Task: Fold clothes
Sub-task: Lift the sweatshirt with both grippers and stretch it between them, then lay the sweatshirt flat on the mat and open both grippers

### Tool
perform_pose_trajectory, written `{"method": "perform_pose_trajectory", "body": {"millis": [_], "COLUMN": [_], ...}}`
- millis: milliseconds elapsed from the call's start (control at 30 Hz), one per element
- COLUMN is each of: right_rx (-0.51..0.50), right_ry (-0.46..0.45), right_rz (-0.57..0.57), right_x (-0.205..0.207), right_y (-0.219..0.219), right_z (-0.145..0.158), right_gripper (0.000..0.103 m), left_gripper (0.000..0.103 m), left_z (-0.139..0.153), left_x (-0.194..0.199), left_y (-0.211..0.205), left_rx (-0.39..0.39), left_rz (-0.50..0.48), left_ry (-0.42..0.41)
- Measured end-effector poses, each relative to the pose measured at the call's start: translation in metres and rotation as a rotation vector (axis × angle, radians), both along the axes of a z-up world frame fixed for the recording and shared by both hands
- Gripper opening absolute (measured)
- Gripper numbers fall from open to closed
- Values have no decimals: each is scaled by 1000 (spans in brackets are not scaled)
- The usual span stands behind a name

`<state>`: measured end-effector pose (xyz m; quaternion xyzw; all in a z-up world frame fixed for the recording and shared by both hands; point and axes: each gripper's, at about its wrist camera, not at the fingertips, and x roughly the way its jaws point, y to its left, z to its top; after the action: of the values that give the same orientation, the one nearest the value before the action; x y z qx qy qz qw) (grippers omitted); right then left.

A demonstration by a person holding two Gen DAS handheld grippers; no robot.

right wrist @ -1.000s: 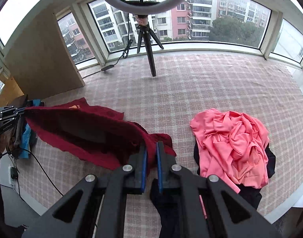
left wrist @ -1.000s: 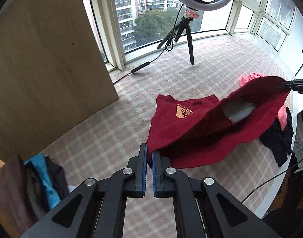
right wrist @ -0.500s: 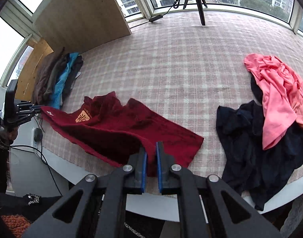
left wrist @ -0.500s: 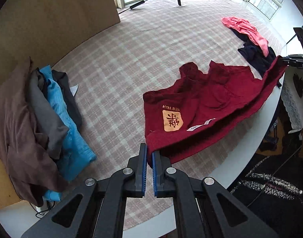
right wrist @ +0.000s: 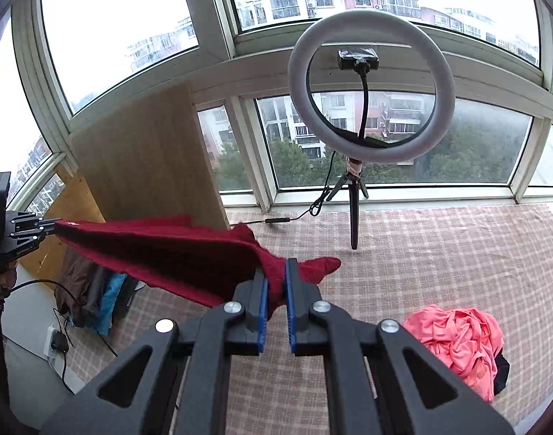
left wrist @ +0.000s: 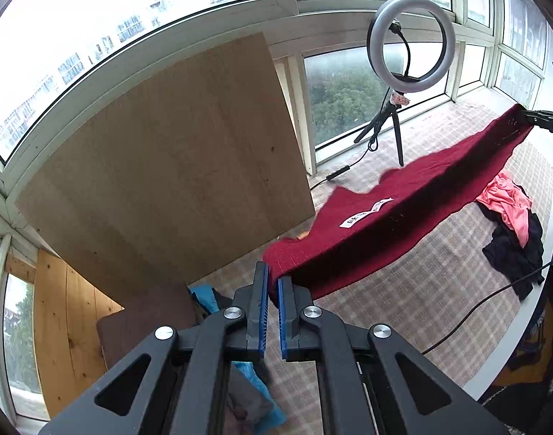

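A dark red garment (left wrist: 396, 214) with a white label hangs stretched in the air between both grippers, above the checked table cover (left wrist: 403, 308). My left gripper (left wrist: 271, 286) is shut on one corner of it, the blue pads pinching the cloth. My right gripper (right wrist: 275, 282) is shut on the opposite corner, with a fold of the red garment (right wrist: 160, 246) bunched between its pads. Each gripper shows in the other's view: the right gripper (left wrist: 541, 119) at the far right edge, the left gripper (right wrist: 30, 232) at the far left.
A pink garment (right wrist: 461, 340) lies on a dark one (left wrist: 515, 246) at the table's right. A pile of brown, grey and blue clothes (right wrist: 95, 290) sits at the left. A ring light on a tripod (right wrist: 367, 105) and a wooden board (left wrist: 160, 177) stand at the back.
Both grippers have risen and tilted up, lifting the red garment off the table into a taut span. Half a second ago it lay spread on the cover near the front edge.
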<state>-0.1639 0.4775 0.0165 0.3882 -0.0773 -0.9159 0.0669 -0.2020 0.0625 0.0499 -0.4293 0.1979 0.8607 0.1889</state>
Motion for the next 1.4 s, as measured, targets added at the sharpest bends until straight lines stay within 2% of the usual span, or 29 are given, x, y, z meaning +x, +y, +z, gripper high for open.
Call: {"method": "perform_pose_trajectory", "body": {"millis": [67,167,267,333,400,433,533,567,600,700,767,833,933,1033,1133,1233,1400], "right_rx": [-30,-57,-118,-150,-125,-103,-40,-11,21,89,62,-25,-88,-126,-195,-264,-288], "right_ry": [-36,-99,-198,-291,-323,-328,-364,-389,-410,-434,-413,-374,-331,-351,-381,-409,-487], "right_rz": [-16,-63,-142,-174,-166,-153,-105,-90,-75,-14,7,19,-16,-6,10,45,141], "right_x": [14,44,77,92,105,110,119,123,127,139,143,134,95,35,-16,-54,-83], "right_y": [1,-2,1,2,-2,-5,-6,-4,-1,9,20,35,54,63,70,73,64], "right_z": [-41,-120,-210,-258,-272,-273,-264,-262,-259,-242,-226,-213,-212,-235,-256,-274,-298], "right_gripper": [8,8,8,8,9,10,19,30,35,38,38,38,39,39,39,39,39], "left_gripper": [5,5,4,4,5,7,17,18,18,16,16,15,15,17,17,17,17], "left_z": [-33,-111,-210,-267,-294,-297,-282,-276,-271,-260,-255,-244,-226,-215,-217,-221,-249], "left_x": [14,42,69,85,101,107,116,118,121,129,133,137,148,153,152,154,147], "left_y": [1,2,-2,-6,-10,-13,-23,-27,-30,-37,-38,-30,19,93,173,234,291], "left_rx": [-37,-79,-56,-43,-21,-12,1,4,-8,-77,-97,-82,-5,116,199,258,226], "left_rz": [-19,-30,-35,-12,-8,-10,-26,-35,-48,-55,-39,-33,-92,-169,-209,-233,-213], "left_ry": [-38,-123,-301,-426,-489,-490,-455,-452,-439,-391,-384,-375,-322,-320,-332,-349,-407]}}
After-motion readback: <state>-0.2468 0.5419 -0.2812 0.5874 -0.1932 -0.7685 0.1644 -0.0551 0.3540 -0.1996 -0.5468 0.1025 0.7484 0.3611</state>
